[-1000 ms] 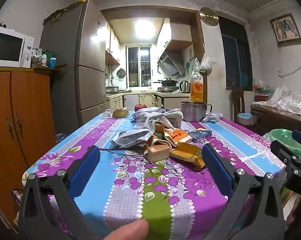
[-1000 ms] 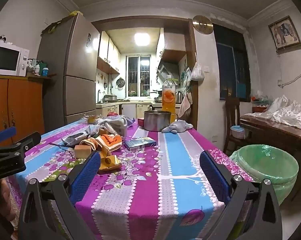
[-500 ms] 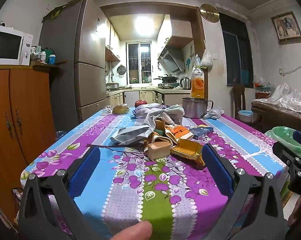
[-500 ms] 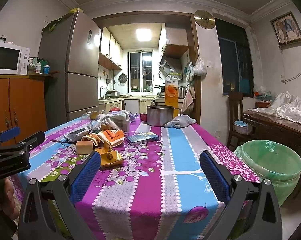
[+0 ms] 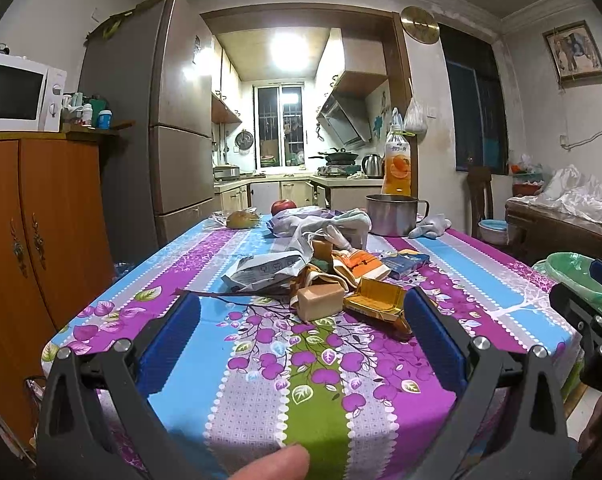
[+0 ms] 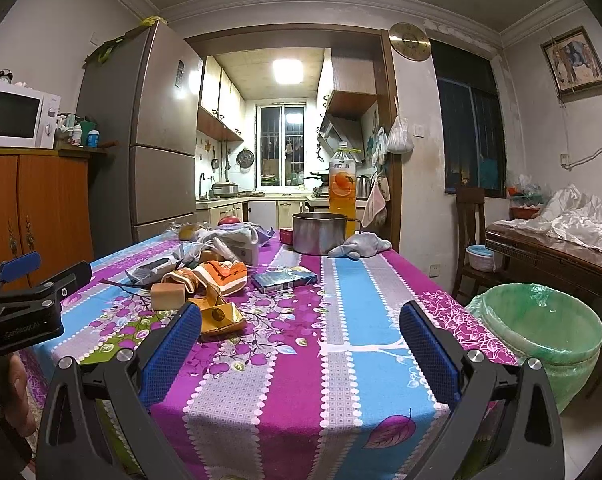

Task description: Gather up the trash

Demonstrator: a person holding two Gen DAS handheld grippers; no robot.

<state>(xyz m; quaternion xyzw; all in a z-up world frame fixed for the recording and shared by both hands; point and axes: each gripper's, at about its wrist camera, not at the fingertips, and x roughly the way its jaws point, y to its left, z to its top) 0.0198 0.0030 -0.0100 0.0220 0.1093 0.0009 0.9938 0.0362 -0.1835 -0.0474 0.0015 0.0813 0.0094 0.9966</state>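
A pile of trash lies mid-table: a tan block [image 5: 320, 303], a flattened gold carton [image 5: 377, 303], an orange-and-white wrapper [image 5: 357, 261], a grey foil bag [image 5: 266, 270] and a blue box [image 5: 404, 261]. The block [image 6: 167, 294], carton [image 6: 220, 317] and blue box [image 6: 284, 279] also show in the right wrist view. My left gripper [image 5: 301, 332] is open and empty, short of the pile. My right gripper [image 6: 301, 340] is open and empty over the table's near right part. A green-lined trash bin [image 6: 541, 320] stands on the floor right of the table.
The table [image 5: 261, 380] has a floral purple-blue cloth. At its far end stand a steel pot [image 5: 392, 209], an orange drink bottle [image 5: 397, 164], an apple [image 5: 283, 205], a plastic bag heap [image 5: 321, 224] and a grey cloth [image 6: 359, 245]. A wooden cabinet [image 5: 29, 240] stands left, a sideboard [image 6: 561, 256] right.
Both grippers have moved a little closer to the table and its trash pile. Both stay open and empty.
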